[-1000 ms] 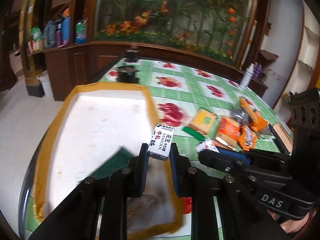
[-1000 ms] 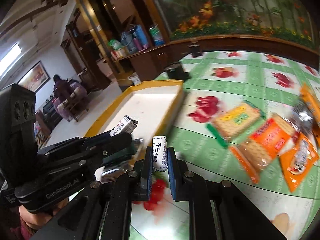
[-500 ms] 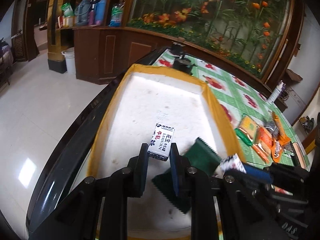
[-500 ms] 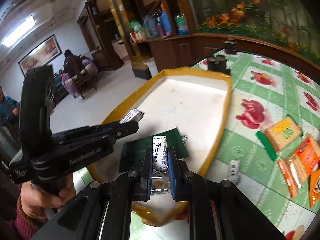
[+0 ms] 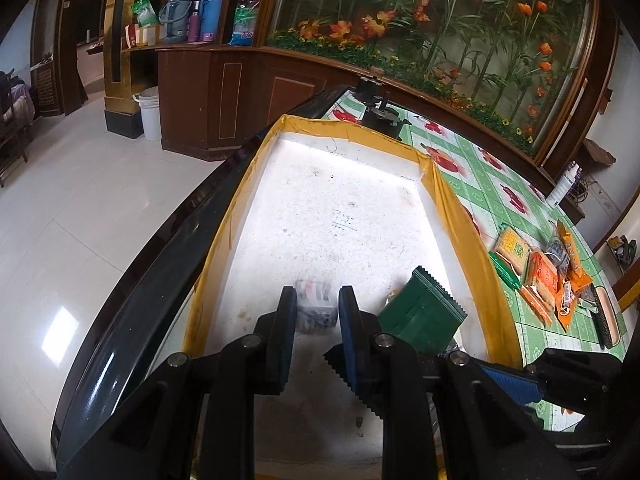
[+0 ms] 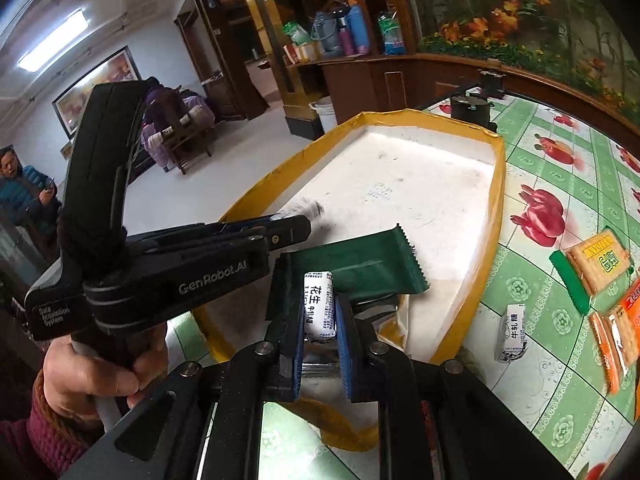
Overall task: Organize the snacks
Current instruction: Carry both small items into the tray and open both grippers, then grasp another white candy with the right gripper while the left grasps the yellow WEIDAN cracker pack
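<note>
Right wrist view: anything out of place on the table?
Yes. One white wrapped candy lies on the green tablecloth just outside the yellow-rimmed tray, apart from the snack packets further right. It looks dropped or missed; nothing appears spilled or damaged.

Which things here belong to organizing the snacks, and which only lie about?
For the job: white candy in right gripper; blurred candy between left gripper's opening jaws; green packet; yellow tray; cracker packs.

Lying about: flasks; white bucket.
</note>
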Demonstrator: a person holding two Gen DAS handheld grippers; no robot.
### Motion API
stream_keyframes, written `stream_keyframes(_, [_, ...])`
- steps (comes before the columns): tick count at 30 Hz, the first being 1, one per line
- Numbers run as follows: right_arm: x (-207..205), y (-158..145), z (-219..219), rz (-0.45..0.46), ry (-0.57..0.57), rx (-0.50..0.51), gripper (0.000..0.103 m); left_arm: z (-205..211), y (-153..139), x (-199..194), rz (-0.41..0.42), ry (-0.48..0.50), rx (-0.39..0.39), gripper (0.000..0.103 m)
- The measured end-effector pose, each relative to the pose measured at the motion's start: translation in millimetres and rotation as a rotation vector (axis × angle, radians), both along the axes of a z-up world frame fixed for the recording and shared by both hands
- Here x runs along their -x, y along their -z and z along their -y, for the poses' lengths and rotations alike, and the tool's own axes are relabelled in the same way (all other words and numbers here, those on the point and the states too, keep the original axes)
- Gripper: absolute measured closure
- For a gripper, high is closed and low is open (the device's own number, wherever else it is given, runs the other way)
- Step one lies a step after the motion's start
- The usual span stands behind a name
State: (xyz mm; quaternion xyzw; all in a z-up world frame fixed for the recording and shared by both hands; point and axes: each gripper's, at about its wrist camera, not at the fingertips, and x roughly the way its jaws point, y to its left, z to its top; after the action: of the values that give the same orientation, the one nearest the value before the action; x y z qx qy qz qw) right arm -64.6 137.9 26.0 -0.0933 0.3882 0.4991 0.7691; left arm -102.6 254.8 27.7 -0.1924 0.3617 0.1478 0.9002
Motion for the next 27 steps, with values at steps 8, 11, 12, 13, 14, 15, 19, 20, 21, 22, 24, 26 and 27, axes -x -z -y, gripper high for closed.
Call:
stream_keyframes(8, [-6,-16,20,-0.013,0.01,-0.087,0.068,6,-11,2,0.012,0.007,-0.012,0.072])
stream_keyframes(11, [-24,-25,45,-0.016,0.075,-0.143,0.068,11,-17,2,0.018,0.02,-0.02,0.072])
stream_keyframes(12, [-33,-26,56,-0.013,0.116,-0.152,0.068,14,-19,1,0.022,0.025,-0.022,0.071])
stream_keyframes(13, [-44,-26,67,-0.015,0.159,-0.151,0.068,17,-21,0,0.024,0.029,-0.026,0.071])
stream_keyframes(14, [-50,-25,74,-0.018,0.183,-0.147,0.068,19,-21,-1,0.026,0.032,-0.028,0.07])
stream_keyframes(15, [-59,-21,83,-0.024,0.225,-0.127,0.068,21,-22,-2,0.027,0.037,-0.03,0.069])
stream_keyframes(19, [-78,4,91,-0.075,0.269,-0.017,0.068,31,-24,-9,0.024,0.058,-0.033,0.068])
stream_keyframes(20, [-79,7,90,-0.071,0.277,0.001,0.068,33,-23,-11,0.023,0.066,-0.034,0.068])
stream_keyframes(21, [-79,8,89,-0.07,0.278,0.012,0.068,36,-23,-11,0.023,0.074,-0.036,0.068])
stream_keyframes(22, [-80,10,85,-0.074,0.27,0.022,0.068,39,-23,-12,0.021,0.082,-0.04,0.068])
stream_keyframes(24, [-78,12,80,-0.072,0.264,0.033,0.068,42,-24,-14,0.021,0.094,-0.043,0.068])
stream_keyframes(26, [-77,17,66,-0.058,0.247,0.073,0.068,44,-25,-15,0.021,0.101,-0.044,0.068])
stream_keyframes(27, [-75,20,61,-0.048,0.242,0.092,0.068,45,-25,-15,0.023,0.105,-0.045,0.068])
